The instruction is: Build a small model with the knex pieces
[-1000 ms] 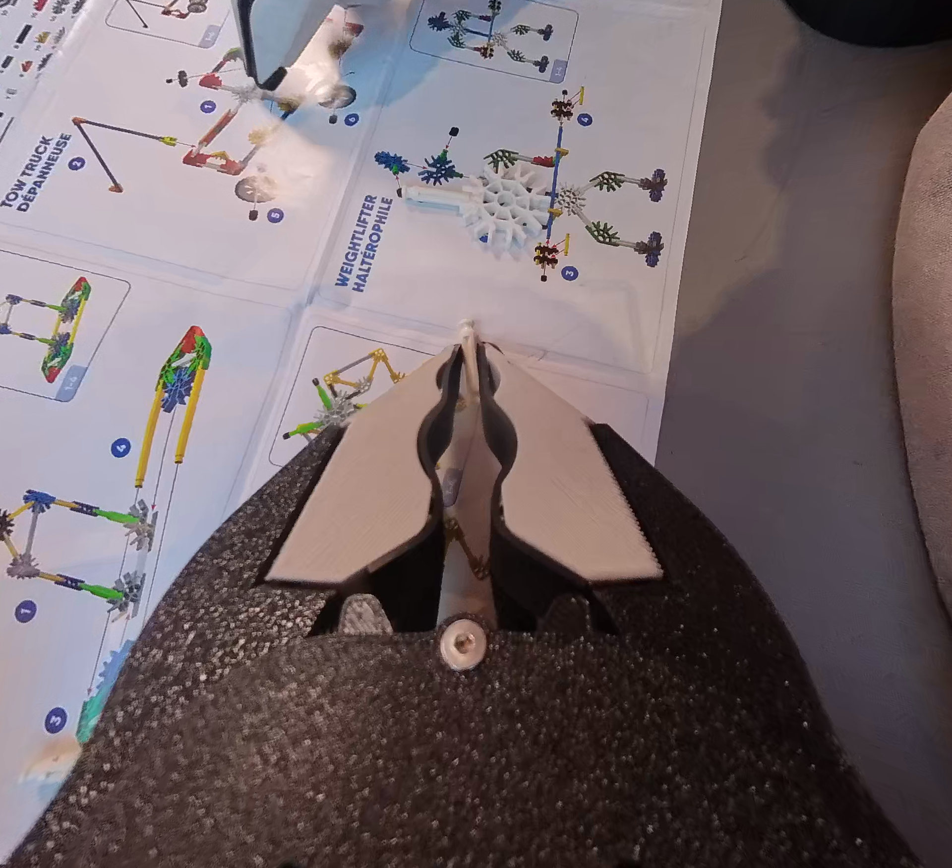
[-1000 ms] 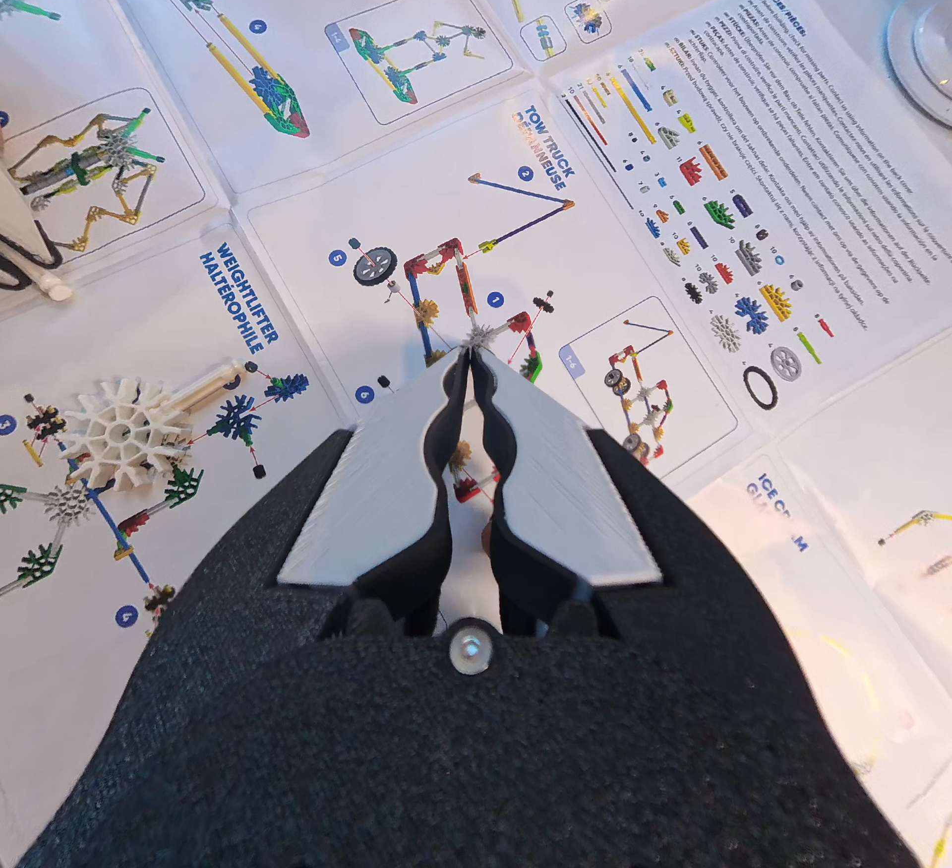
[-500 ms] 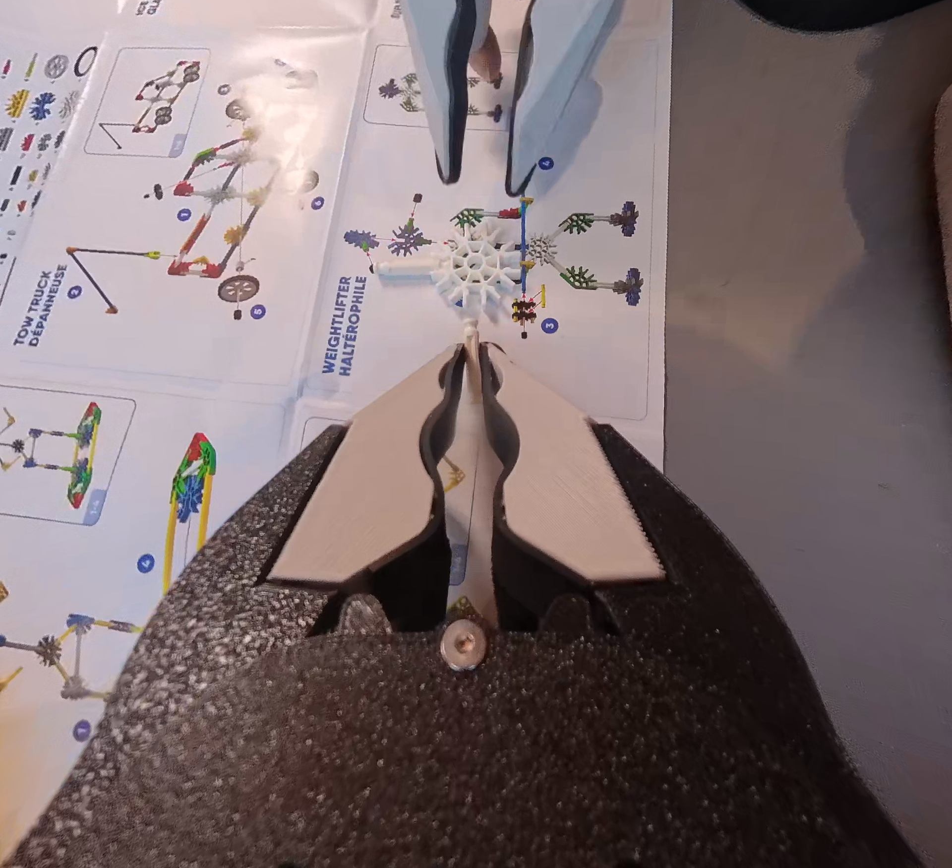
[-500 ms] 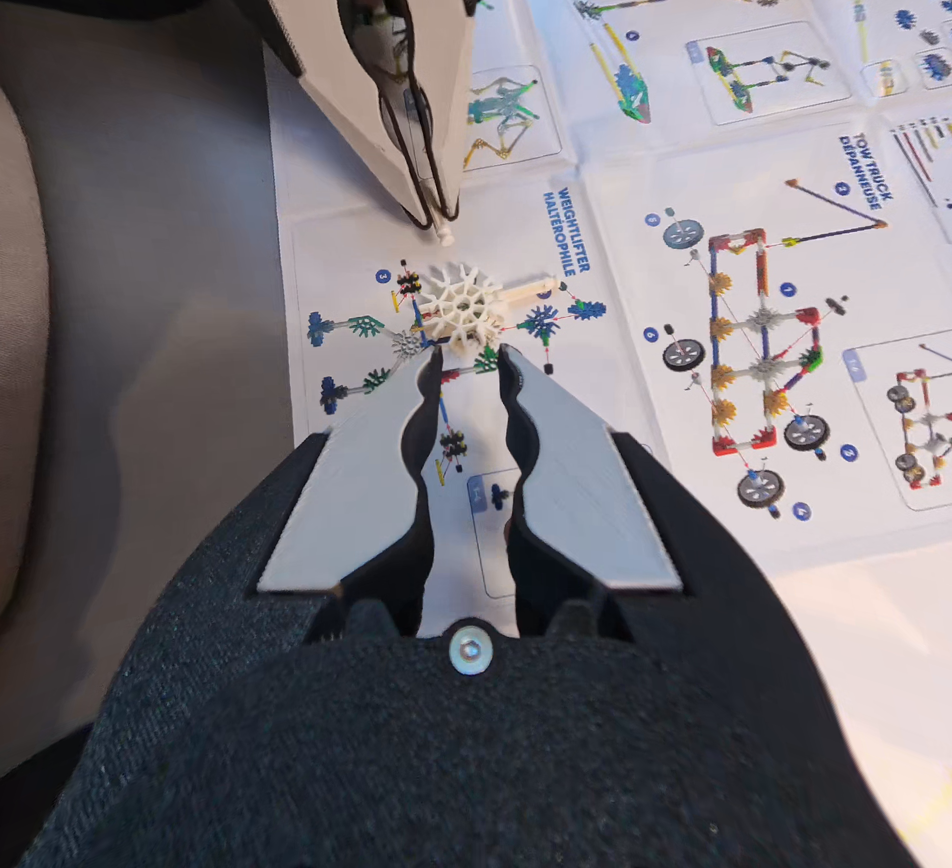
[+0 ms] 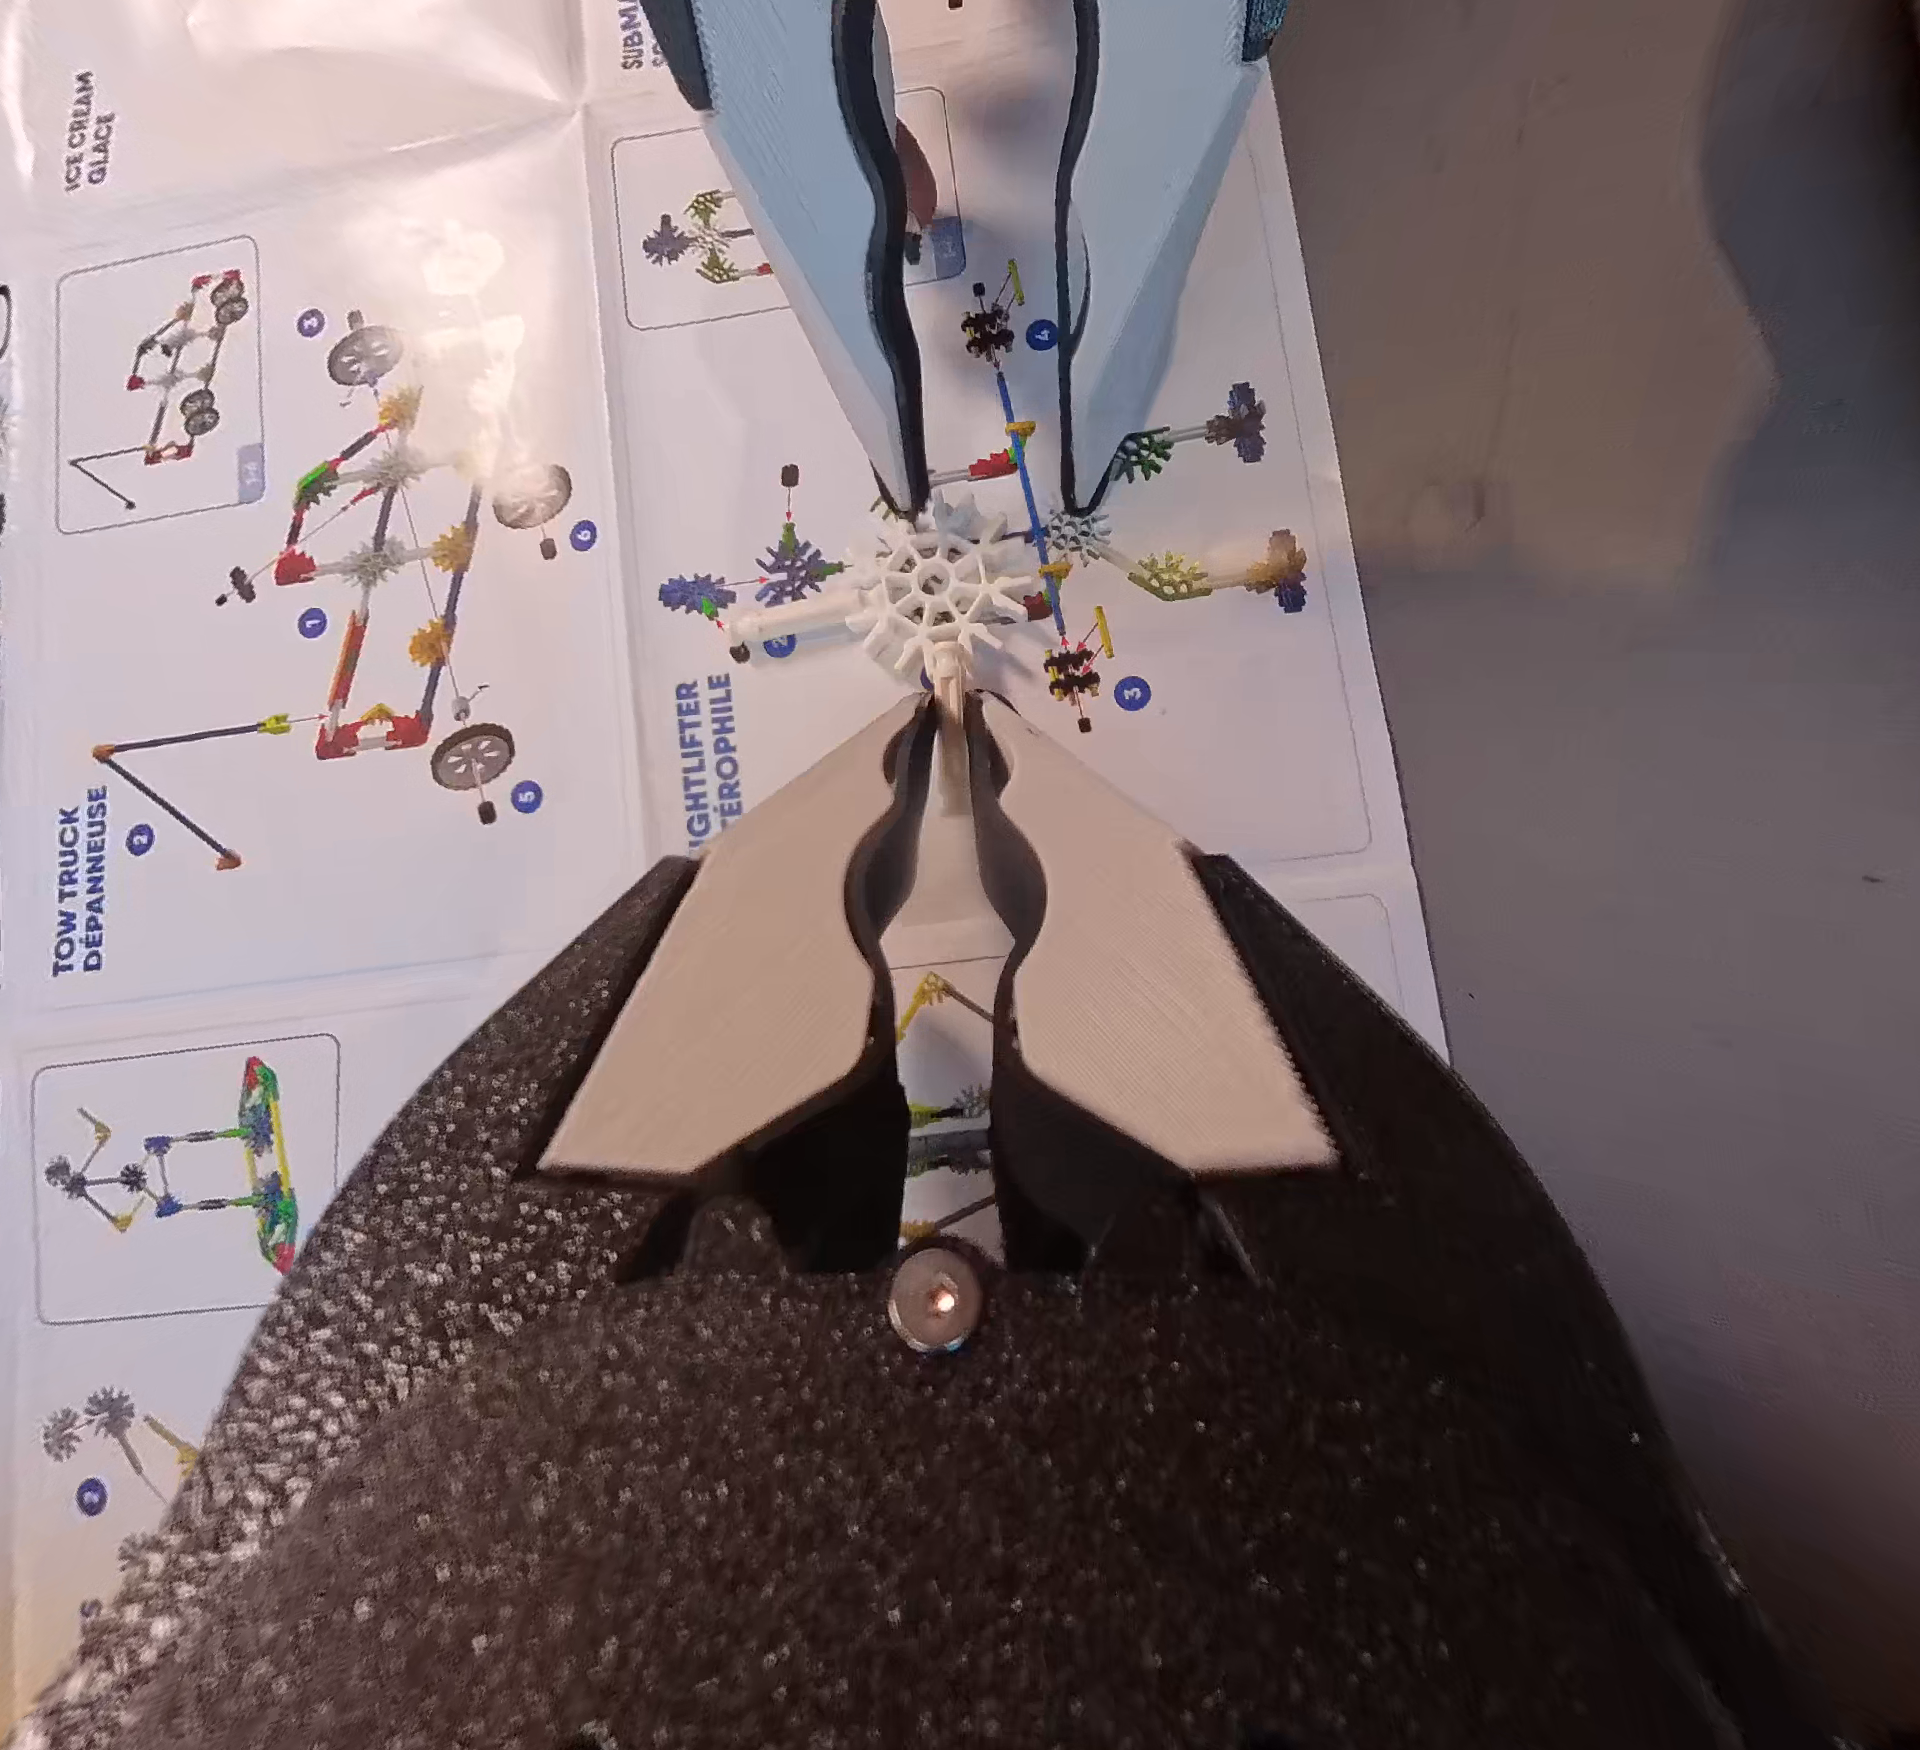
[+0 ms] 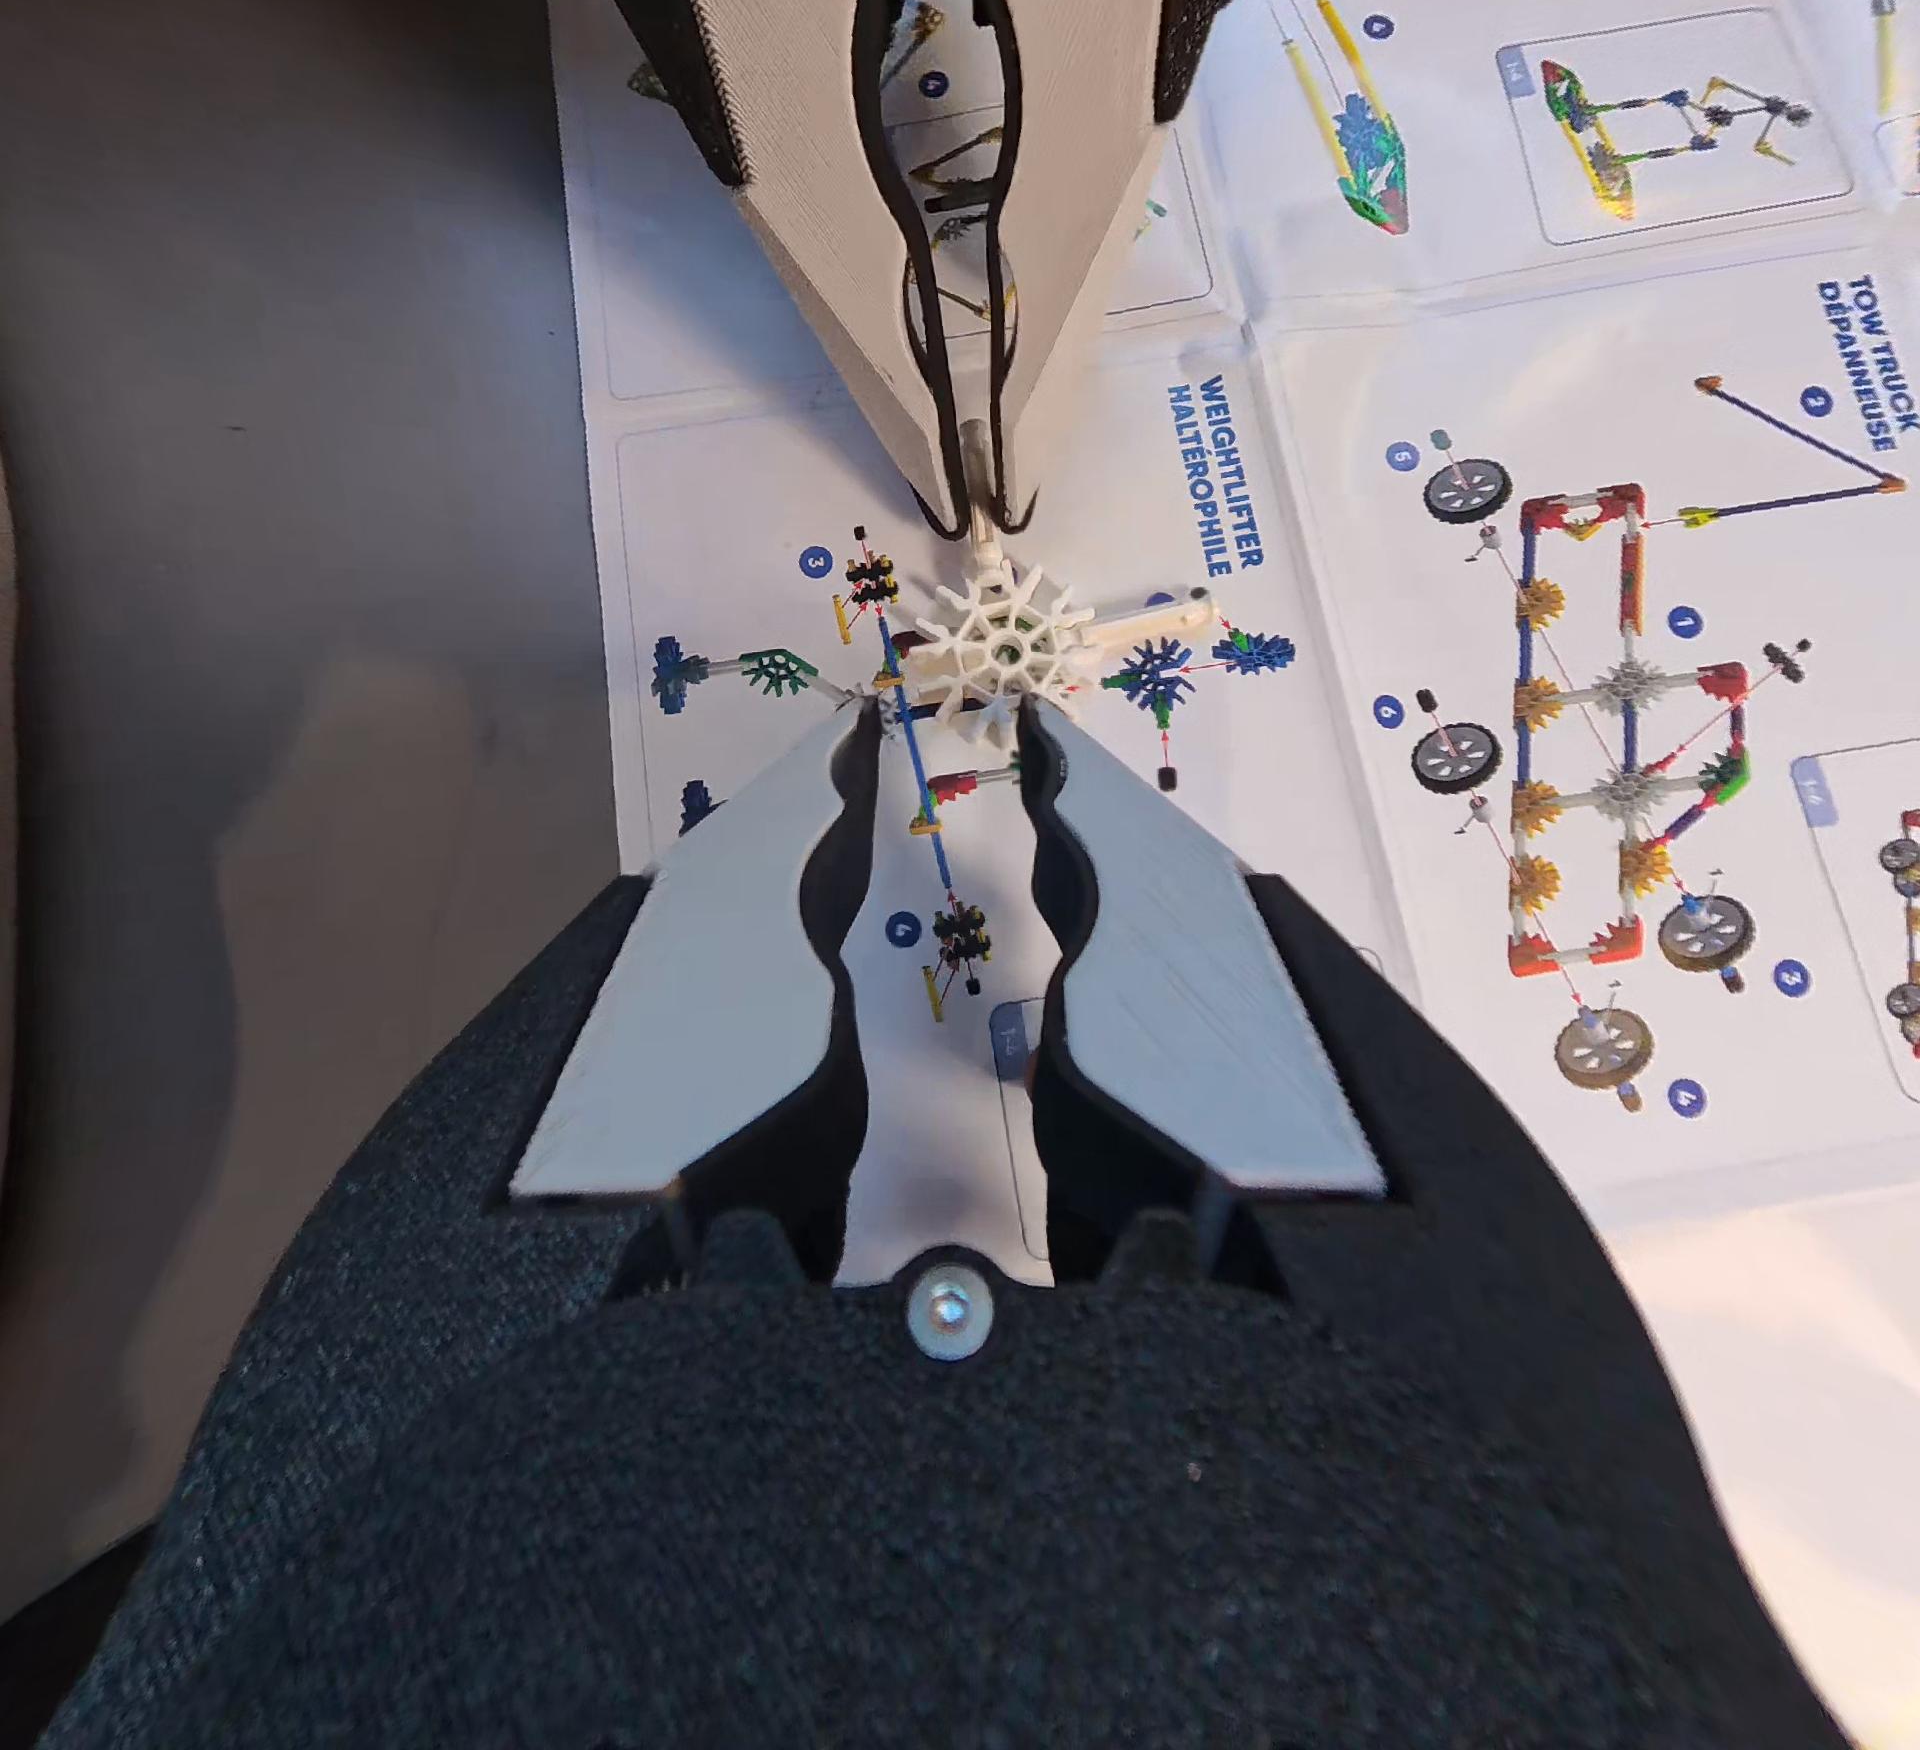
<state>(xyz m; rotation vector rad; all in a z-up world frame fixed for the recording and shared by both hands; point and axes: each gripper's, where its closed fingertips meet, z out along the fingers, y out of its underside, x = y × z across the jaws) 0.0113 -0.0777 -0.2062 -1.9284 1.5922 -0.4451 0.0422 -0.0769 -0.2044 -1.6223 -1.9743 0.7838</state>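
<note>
Left gripper behind white connector

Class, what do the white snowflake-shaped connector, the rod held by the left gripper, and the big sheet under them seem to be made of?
Connector: apparently moulded plastic, smooth, with thin crisp spokes. Rod, clamped in the left gripper: likely the same off-white plastic. Sheet: glossy printed paper, judging by fold creases and glare.

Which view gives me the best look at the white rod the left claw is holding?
The left wrist view: the white rod shows pinched in the left claw, its tip meeting the white snowflake connector. In the right wrist view only a short stub of it pokes out between that claw's tips.
</note>
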